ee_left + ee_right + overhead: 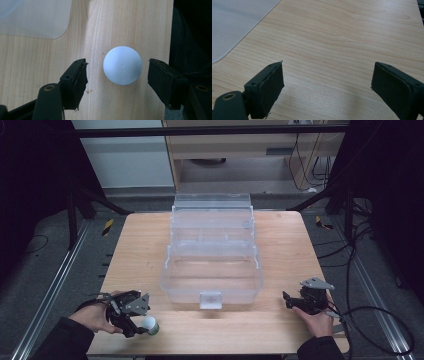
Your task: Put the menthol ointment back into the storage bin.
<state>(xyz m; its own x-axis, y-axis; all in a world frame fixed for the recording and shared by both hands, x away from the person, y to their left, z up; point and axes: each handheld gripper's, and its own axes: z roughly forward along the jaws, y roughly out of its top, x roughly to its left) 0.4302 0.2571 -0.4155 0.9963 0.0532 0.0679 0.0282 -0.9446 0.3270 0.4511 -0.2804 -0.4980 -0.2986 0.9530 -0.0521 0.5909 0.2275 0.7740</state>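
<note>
Both hand-held grippers low, jaws apart.

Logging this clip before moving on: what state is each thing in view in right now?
Left gripper: open, jaws either side of the ball, not touching it.
White ball: resting on the table, not gripped.
Right gripper: open, empty, over bare wood.
Clear plastic box: lid open, tilted back, empty inside.
Wooden table: bearing the box and ball.

Left gripper (141,326), right gripper (288,301): jaws apart, hand-held low.
</note>
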